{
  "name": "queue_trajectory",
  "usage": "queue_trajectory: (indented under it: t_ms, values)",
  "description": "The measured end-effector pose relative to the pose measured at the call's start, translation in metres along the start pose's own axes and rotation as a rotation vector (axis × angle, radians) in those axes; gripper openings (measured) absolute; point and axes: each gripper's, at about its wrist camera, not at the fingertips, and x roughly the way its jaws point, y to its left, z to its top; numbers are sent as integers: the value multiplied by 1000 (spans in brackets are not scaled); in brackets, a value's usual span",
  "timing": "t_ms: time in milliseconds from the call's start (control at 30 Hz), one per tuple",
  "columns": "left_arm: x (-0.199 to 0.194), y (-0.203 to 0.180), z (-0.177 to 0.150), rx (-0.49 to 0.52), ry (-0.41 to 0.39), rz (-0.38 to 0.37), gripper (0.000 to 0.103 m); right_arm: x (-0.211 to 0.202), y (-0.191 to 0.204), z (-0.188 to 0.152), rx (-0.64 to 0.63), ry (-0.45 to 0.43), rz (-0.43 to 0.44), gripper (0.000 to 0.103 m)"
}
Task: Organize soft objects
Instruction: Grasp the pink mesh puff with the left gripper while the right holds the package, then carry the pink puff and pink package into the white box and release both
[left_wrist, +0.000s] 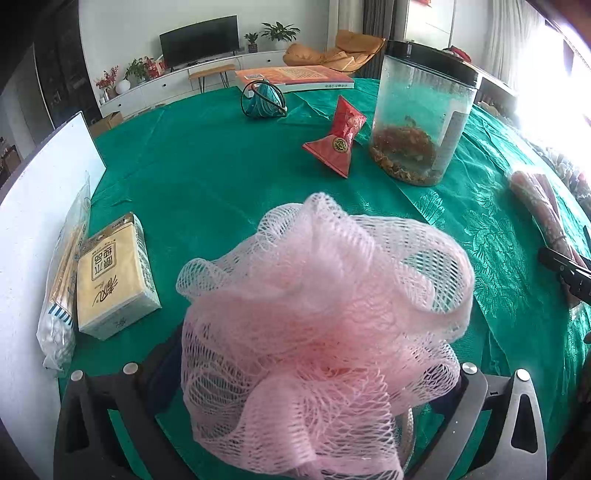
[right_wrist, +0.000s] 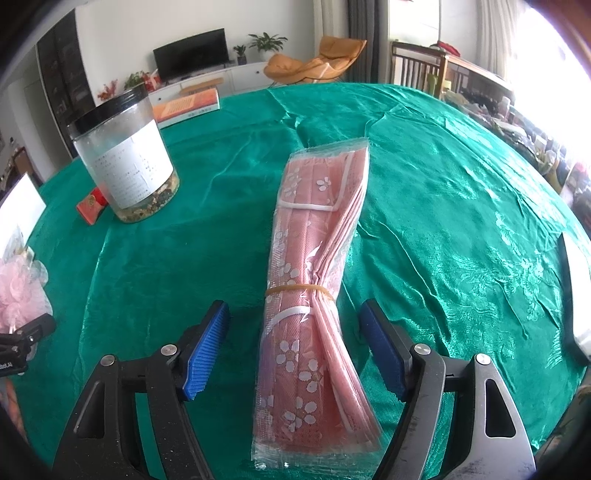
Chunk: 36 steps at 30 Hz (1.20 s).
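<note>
The pink mesh bath pouf (left_wrist: 321, 332) is filling the middle of the left wrist view and hiding most of the left gripper (left_wrist: 314, 376): only the two dark arms are showing at the bottom corners, spread wide, with the pouf sitting between them on the green tablecloth (left_wrist: 207, 166), and whether the pads are touching the mesh is impossible to tell because the mesh is covering them. In the right wrist view the right gripper (right_wrist: 295, 350) is standing open, its blue ribbed pads (right_wrist: 205, 354) lying on either side of the packet of pink masks (right_wrist: 317, 295) with clear gaps, so it is holding nothing. The packet is lying lengthwise on the cloth in clear wrap, a rubber band pinching it near the middle, white blossom prints showing through. To the left, a pack of tissues (left_wrist: 114, 273) is showing large Chinese characters that I cannot read with certainty, and beside it a bag of cotton swabs (left_wrist: 61, 295) is leaning against a white board (left_wrist: 33, 221). The clear jar (right_wrist: 125, 158) with a black lid is wearing a white label whose small print is too blurred to read. A red pouch (left_wrist: 338, 142) is bearing a round gold emblem, and the orange book (left_wrist: 295, 75) behind it is carrying unreadable text.
</note>
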Motion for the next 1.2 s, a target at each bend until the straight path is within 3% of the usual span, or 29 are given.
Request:
queue_trajectory:
  t_ms: [367,400,467,533,567,600,633,667,733,833,933,1033,1200]
  values:
    - [0,0,1,2,3,1,103,0,1,0,-1,2,0,77]
    - [1,0,1,4,7,0,103,1,2,1,-5,7,9,81]
    - [3,0,7,29,57,-13,103,6,7,5,-36,47,19,89]
    - [7,2,18,28,135,-16,103,13,12,20,-65,150,21,89]
    - [7,7,24,3,141,-18,102,17,11,29,-66,184,46,85]
    - [4,12,28,-22,127,-38,87,19,10,39,-64,201,58,66]
    - [1,17,33,-47,114,-71,57,23,8,50,-77,216,21,37]
    - [1,20,38,-62,117,-91,49,27,5,60,-80,223,10,26]
    - [-5,29,47,-88,86,-101,41,32,-2,83,-50,221,35,25]
    - [-33,41,63,-128,5,-120,40,22,5,122,-78,147,16,25]
    - [-79,61,79,-181,-94,-152,41,-9,22,164,-66,64,52,25]
    - [-133,96,82,-228,-187,-168,41,-55,66,189,-99,-18,137,26]
    - [-204,172,49,-266,-262,15,41,-117,189,175,-242,-18,419,26]
